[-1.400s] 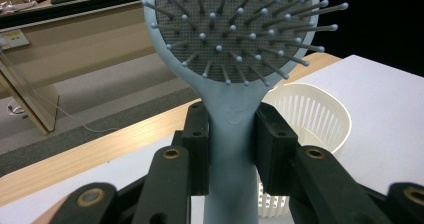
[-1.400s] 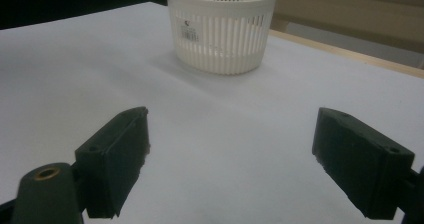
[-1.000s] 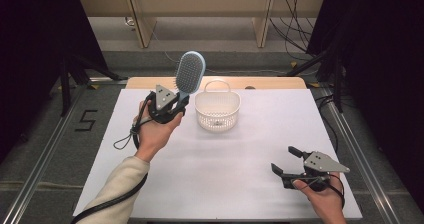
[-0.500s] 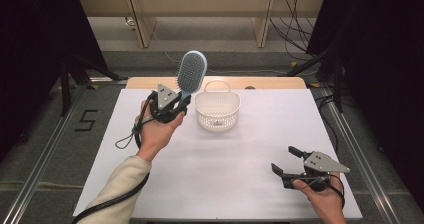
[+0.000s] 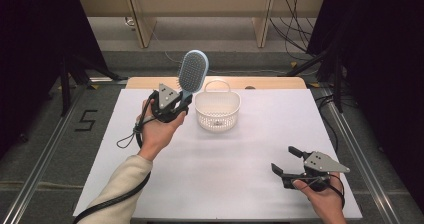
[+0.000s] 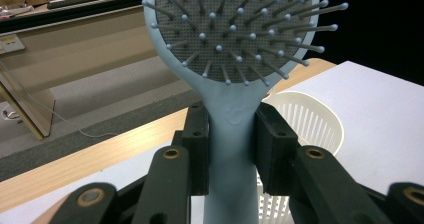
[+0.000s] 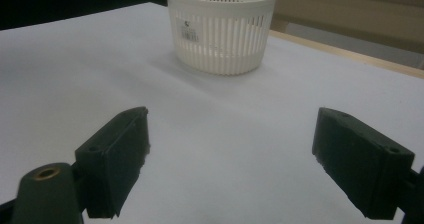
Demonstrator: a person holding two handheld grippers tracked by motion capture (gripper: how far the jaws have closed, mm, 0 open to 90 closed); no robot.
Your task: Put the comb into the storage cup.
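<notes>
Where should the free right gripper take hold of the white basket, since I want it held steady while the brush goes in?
Grip the white basket by its near rim wall, coming from above with one jaw inside and one outside. It stands upright and open-topped, too wide to span, and the slatted wall is thin. The right gripper is open; the left gripper holds the hairbrush.

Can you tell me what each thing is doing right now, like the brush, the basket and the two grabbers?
Hairbrush: held upright by its handle, head up, above the table, beside the basket.
Left gripper: shut on the hairbrush handle.
Right gripper: open, nothing between its jaws, low over the table's near right part.
Basket: upright on the table, handle up; inside looks empty.
Table: covered by a white sheet.
</notes>
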